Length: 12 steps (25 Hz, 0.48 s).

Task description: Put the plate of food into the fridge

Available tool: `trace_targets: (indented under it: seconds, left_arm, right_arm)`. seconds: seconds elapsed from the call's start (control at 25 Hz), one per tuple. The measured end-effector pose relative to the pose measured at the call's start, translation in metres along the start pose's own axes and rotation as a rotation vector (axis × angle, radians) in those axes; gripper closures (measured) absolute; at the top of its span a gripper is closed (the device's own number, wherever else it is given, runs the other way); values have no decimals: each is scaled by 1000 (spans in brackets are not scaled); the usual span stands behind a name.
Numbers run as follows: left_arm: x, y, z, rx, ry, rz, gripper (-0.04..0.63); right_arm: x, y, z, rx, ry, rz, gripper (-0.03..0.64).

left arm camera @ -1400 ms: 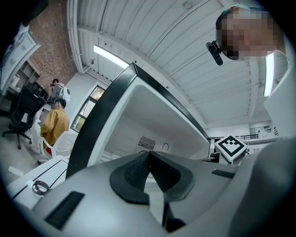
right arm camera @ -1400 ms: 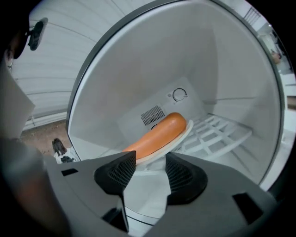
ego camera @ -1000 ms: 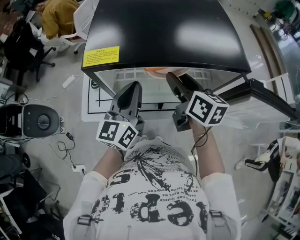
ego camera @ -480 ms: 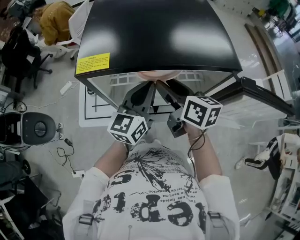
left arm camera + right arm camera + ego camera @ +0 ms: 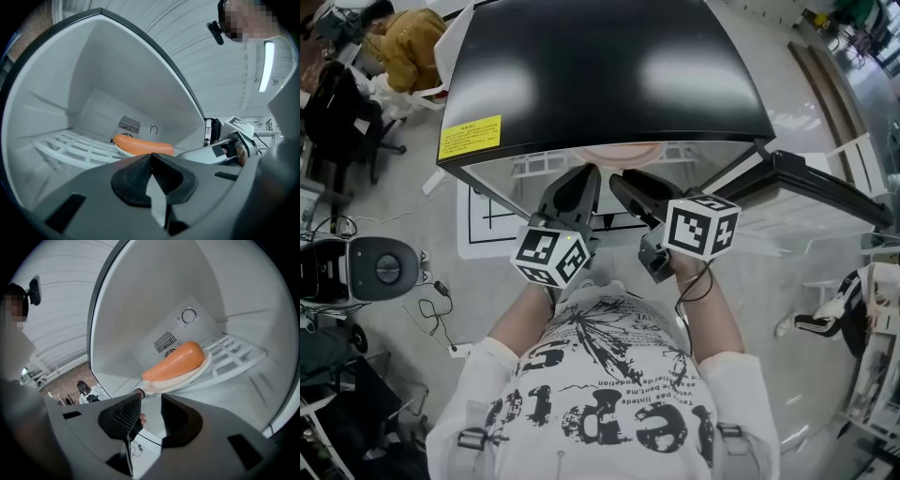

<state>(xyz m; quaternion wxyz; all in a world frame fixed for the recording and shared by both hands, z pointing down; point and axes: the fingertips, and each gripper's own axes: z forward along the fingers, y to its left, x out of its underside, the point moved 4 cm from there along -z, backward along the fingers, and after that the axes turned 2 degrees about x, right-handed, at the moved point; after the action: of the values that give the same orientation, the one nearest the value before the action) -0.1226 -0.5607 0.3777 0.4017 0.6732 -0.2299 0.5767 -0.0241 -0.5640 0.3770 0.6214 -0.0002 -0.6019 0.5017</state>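
An orange piece of food (image 5: 176, 362) lies on a white plate (image 5: 187, 378), which rests on the white wire shelf (image 5: 234, 352) inside the open fridge (image 5: 600, 66). My right gripper (image 5: 151, 401) points at the plate's near rim. Its jaws have just been closing but still stand apart, with nothing between them. My left gripper (image 5: 151, 157) is shut and empty, held level in front of the shelf (image 5: 70, 145), with the food (image 5: 143, 145) beyond its tip. In the head view both grippers (image 5: 581, 178) (image 5: 623, 183) reach side by side into the fridge opening.
The fridge door (image 5: 825, 187) stands open at the right. A yellow label (image 5: 471, 137) marks the fridge's black top. On the floor at the left are a round white device (image 5: 380, 267) and cables. A seated person in yellow (image 5: 403, 37) is at the far left.
My left gripper has moved right, closer to the right gripper at the fridge opening. The right gripper has stayed at about the same spot.
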Motion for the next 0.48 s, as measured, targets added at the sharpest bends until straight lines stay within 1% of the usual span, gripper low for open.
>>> trace_targets:
  seconds: [0.04, 0.08, 0.12, 0.2, 0.32, 0.4, 0.48]
  left_arm:
    - [0, 0, 1, -2, 0, 0, 588]
    - [0, 0, 1, -3, -1, -1, 588]
    - [0, 0, 2, -4, 0, -2, 588]
    - [1, -1, 3, -7, 3, -3, 588]
    - [2, -1, -1, -14, 3, -5, 588]
    - [3, -2, -4, -15, 4, -6, 588]
    - [6, -2, -7, -17, 10, -8, 588]
  right_arm:
    - [0, -3, 0, 39, 7, -36, 496]
    - [0, -6, -1, 86, 15, -84, 548]
    - [0, -9, -1, 131, 24, -137, 614]
    - [0, -11, -2, 185, 42, -229, 615]
    - [0, -10, -2, 214, 63, -313, 615]
    - [1, -9, -2, 224, 73, -347, 615]
    - [4, -10, -2, 222, 78, -352, 615]
